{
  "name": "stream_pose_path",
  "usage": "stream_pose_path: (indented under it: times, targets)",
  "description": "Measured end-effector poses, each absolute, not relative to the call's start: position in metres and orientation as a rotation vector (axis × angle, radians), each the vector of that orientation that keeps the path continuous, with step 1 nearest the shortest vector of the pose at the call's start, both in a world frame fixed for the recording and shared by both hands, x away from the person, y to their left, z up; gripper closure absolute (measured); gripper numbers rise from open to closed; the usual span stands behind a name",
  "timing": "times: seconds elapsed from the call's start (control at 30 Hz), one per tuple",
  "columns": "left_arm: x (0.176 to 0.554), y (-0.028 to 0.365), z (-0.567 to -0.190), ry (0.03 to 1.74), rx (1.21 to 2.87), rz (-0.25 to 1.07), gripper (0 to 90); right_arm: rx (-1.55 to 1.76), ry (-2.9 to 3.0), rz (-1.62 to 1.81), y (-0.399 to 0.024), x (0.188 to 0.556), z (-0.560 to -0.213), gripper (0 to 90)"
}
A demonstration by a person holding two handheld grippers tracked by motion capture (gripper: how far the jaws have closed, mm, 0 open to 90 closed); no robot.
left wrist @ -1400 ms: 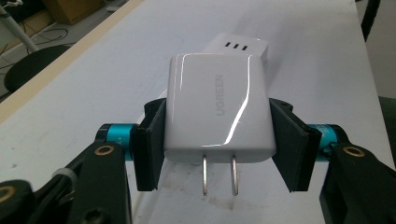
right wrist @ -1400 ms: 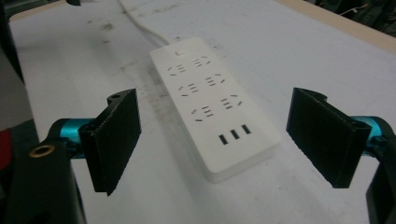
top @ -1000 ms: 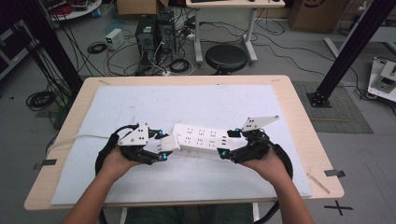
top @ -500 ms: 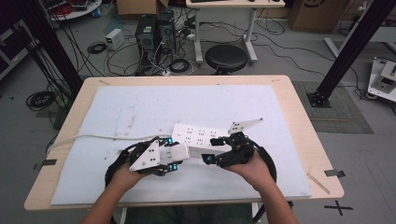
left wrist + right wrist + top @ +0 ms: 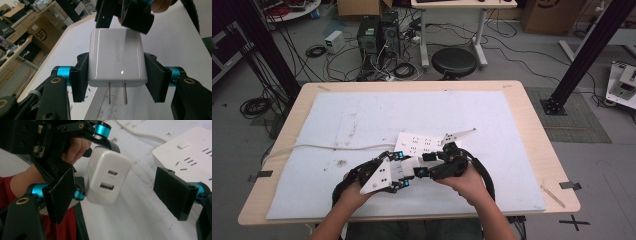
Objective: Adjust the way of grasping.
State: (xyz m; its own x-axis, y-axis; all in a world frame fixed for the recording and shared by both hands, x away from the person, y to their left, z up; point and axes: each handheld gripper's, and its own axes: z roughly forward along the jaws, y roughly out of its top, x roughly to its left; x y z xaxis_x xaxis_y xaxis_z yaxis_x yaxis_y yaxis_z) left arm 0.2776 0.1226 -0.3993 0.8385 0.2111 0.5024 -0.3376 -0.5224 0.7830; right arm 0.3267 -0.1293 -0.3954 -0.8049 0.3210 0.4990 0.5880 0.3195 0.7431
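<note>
Over the white mat my left tongs clamp the charger by its sides, leaving its 2 prongs free, while my right tongs stand apart around its port end, near the power strip.

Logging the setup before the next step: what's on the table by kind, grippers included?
White plastic wall charger with two metal prongs: 1
White rectangular power strip with its white cord: 1
White mat covering the wooden table: 1
Black two-jaw grippers, left gripper and right gripper: 2
Total: 5
</note>
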Motion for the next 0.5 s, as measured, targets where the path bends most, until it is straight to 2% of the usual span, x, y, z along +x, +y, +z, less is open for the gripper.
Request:
stream_pose_path:
  times: [0.47, 0.5]
  targets:
    - [0.2771, 0.1131, -0.3959, -0.112, 1.999, 0.698, 42.5, -0.763, -2.183, -1.521, -0.125, 0.3321, -0.4023, 48.9]
    - [0.2769, 0.1128, -0.3959, -0.112, 2.001, 0.707, 42.5, -0.758, -2.182, -1.523, -0.1252, 0.3322, -0.4027, 53.3]
